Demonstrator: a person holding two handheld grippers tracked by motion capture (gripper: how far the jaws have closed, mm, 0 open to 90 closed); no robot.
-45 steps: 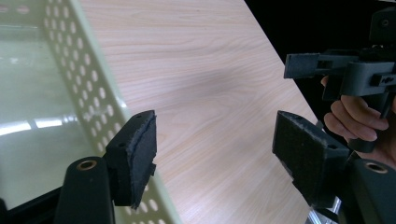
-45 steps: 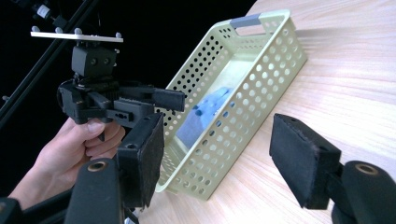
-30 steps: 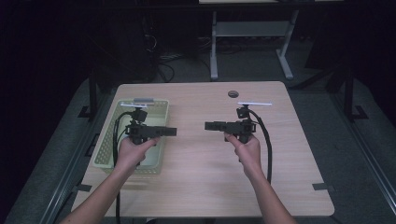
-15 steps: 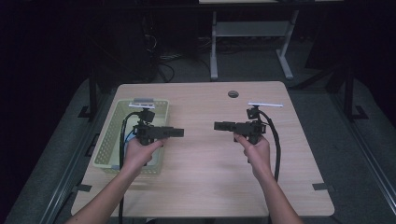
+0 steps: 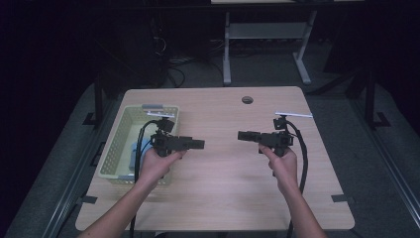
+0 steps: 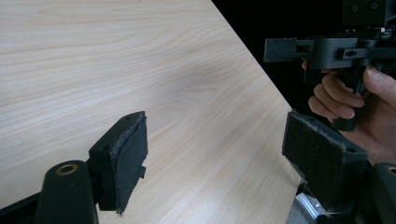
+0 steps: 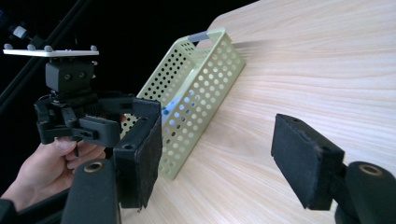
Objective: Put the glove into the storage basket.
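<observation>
Both grippers empty, held level over the wooden table (image 5: pixel 218 198), facing each other across a bare stretch of top. Left gripper (image 5: pixel 200 144) has just been opening its jaws, pads now spread wide with nothing between them in the left gripper view (just tabletop grain). Right gripper (image 5: pixel 241 135) is also spread, pads apart and bare in its own view. The nearest object is the pale green perforated basket (image 5: pixel 115 148) at the table's left edge, right under the left hand (image 5: pixel 157 163); something blue (image 5: pixel 140 148) lies inside, can't tell what it is. Looks to me like a release just done or a reset before the next reach. To do it well: keep the left jaws fully spread until clear of the basket rim, watch the trailing cable so it doesn't snag the basket wall, and keep the two tools apart in the middle. Pose: both forearms come in from the near edge, wrists straight, each hand wrapped around a pistol-style handle, jaws pointing inward; right hand (image 5: pixel 283 161) sits near the table's right side.
</observation>
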